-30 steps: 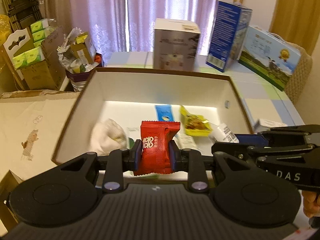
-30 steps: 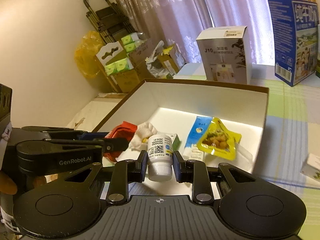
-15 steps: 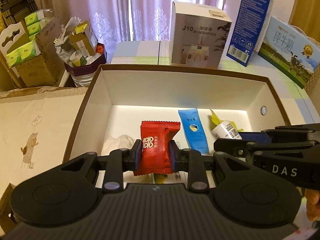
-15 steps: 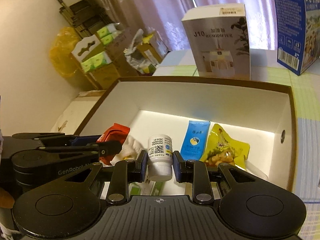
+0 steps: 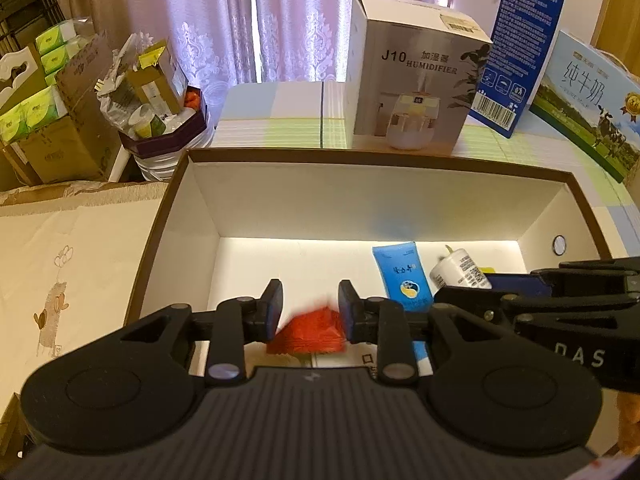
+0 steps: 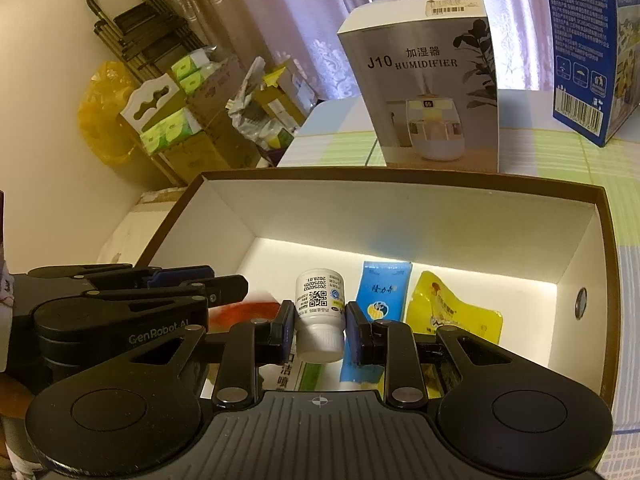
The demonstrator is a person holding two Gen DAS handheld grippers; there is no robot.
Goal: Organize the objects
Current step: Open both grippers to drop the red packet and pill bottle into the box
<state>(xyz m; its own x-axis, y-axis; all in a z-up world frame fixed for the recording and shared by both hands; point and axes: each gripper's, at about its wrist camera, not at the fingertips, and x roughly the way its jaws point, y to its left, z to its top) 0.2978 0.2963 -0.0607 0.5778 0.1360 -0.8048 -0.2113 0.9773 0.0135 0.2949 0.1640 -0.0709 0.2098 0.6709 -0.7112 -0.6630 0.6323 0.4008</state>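
An open brown-rimmed box (image 5: pixel 360 216) with white inner walls lies in front of both grippers. My left gripper (image 5: pixel 310 304) is open above the box floor. A red snack packet (image 5: pixel 306 334), blurred, sits loose just below its spread fingers. To its right, my right gripper (image 6: pixel 318 320) is shut on a small white bottle (image 6: pixel 320 296), held cap toward the camera over the box; the bottle (image 5: pixel 458 270) also shows in the left wrist view. A blue tube (image 6: pixel 384 292) and a yellow snack pouch (image 6: pixel 452 312) lie on the box floor.
Behind the box, a humidifier carton (image 5: pixel 416 80), a tall blue carton (image 5: pixel 520 52) and a milk carton (image 5: pixel 588 100) stand on the checked tablecloth. Cardboard boxes of tissue packs (image 5: pixel 48 120) and a full bin (image 5: pixel 160 120) stand at the left. A printed leaflet lies under the grippers.
My left gripper has opened and let go of the red packet, which drops, blurred, toward the box floor. Both grippers moved further over the box; the right still holds the bottle.
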